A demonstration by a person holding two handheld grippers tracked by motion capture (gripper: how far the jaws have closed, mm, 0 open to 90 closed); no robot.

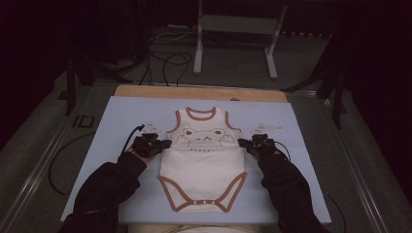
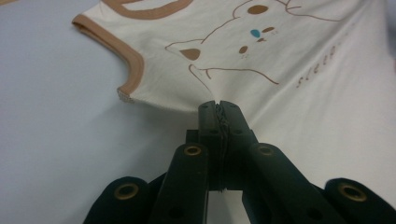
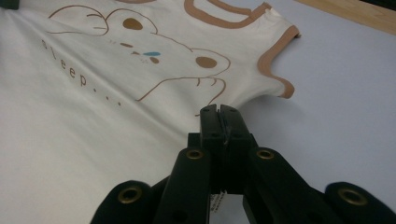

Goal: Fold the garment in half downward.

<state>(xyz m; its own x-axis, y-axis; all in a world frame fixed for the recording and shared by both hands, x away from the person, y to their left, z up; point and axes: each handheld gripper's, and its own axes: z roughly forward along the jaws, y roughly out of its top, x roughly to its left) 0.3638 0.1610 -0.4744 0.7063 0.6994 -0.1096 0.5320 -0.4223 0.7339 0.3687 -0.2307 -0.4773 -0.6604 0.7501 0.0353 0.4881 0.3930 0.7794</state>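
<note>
A cream baby bodysuit (image 1: pixel 203 165) with brown trim and a bear print lies flat on a pale blue mat (image 1: pixel 111 126), neck opening away from the person. The left gripper (image 2: pixel 218 108) and right gripper (image 3: pixel 218 112), jaws pressed together, each apparently pinch a side edge below the armholes

Bare mat (image 1: pixel 121 116) flanks bodysuit (image 1: pixel 204 165); nothing obstructs.

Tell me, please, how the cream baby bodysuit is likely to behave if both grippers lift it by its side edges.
The bodysuit is probably floppy: cloth already puckers where the left gripper pinches it. Held also by the right gripper, its middle would likely sag. It looks thin and light, and unlikely to slip.
</note>
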